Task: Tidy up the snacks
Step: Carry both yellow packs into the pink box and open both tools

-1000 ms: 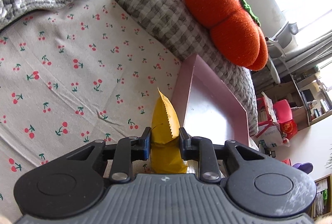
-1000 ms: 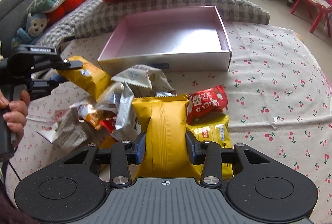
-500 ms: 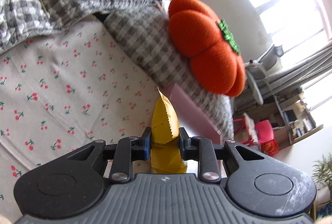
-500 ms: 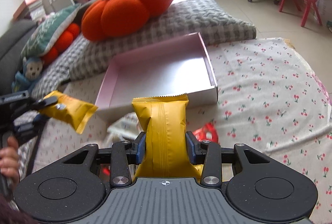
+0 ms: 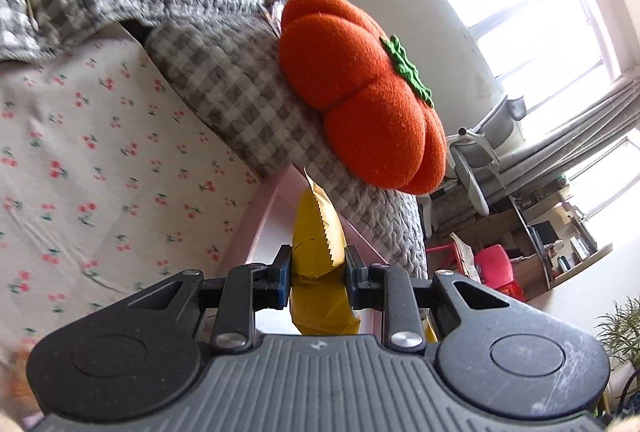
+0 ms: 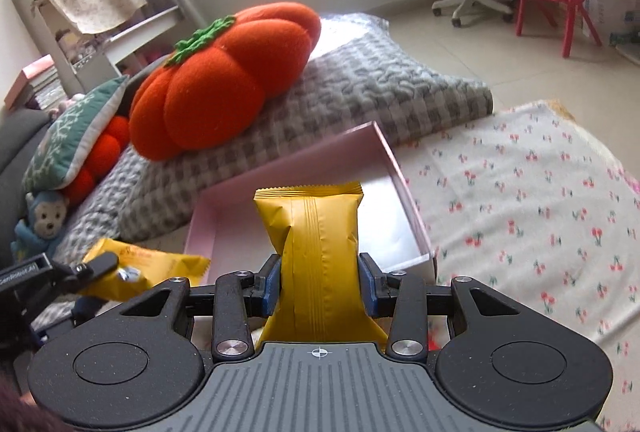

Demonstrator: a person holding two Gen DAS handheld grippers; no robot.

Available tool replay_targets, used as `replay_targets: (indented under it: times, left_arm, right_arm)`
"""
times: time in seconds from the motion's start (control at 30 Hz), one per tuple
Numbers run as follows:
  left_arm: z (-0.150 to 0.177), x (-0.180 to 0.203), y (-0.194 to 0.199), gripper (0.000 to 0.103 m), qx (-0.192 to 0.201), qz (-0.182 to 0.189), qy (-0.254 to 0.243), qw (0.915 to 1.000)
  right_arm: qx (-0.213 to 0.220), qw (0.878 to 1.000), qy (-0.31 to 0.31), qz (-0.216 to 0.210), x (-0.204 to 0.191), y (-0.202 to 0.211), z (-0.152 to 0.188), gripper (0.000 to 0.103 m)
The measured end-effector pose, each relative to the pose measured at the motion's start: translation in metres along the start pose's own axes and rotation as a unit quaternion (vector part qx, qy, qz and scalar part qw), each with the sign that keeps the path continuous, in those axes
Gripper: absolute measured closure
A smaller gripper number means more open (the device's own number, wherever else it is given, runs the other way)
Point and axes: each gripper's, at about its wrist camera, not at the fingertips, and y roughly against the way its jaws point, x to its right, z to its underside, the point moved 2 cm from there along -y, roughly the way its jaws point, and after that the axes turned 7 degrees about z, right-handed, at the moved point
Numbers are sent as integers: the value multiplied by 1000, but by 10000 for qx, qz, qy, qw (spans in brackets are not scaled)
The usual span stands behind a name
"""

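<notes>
My right claw [image 6: 319,282] gripped a yellow packet [image 6: 316,232] before the pink box [image 6: 394,159] (pumpkin cushion [image 6: 224,79] behind); my left claw [image 5: 316,272] clamped another pack [image 5: 320,232].

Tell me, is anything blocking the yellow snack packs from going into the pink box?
Nothing visible blocks them. The right gripper holds one yellow pack just in front of the open pink box, whose visible inside looks empty. The left gripper holds the other yellow pack by the box's near corner.
</notes>
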Motion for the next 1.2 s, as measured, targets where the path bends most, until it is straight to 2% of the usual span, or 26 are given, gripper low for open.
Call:
replay_targets:
  times: [0.13,0.33,0.6,0.87,0.9,0.93,1.0,1.03,1.2]
  left_arm:
    - [-1,11,-24,79,-206,-31,-211,9996]
    - [8,8,-60,79,-659,-401,-645,9949]
    - [15,11,-79,78,-839,-609,-1168,9877]
    - [17,29,-91,72,-848,-1149,-2289,9629]
    - [17,32,-91,70,-822,-1237,-2404,9593]
    - [18,34,-91,60,-798,-1302,-2502,9561]
    - [19,39,-89,43,-757,-1310,-2642,9525]
    - [20,41,-87,39,-723,-1312,-2710,9509]
    - [22,47,-83,31,-846,-1346,-2821,9461]
  right_arm:
    - [23,9998,-166,-101,3,-20,-14,65]
    - [-48,9998,-206,45,9,-50,-18,64]
    - [-101,9998,-135,115,12,-71,-12,65]
    - [-102,9998,-150,37,13,-69,-14,63]
    - [-109,9998,-159,33,13,-69,-15,63]
    - [-117,9998,-168,30,14,-68,-15,61]
    - [-116,9997,-204,42,15,-66,-16,51]
    - [-103,9997,-216,49,15,-64,-17,47]
    - [-110,9995,-265,98,16,-53,-18,37]
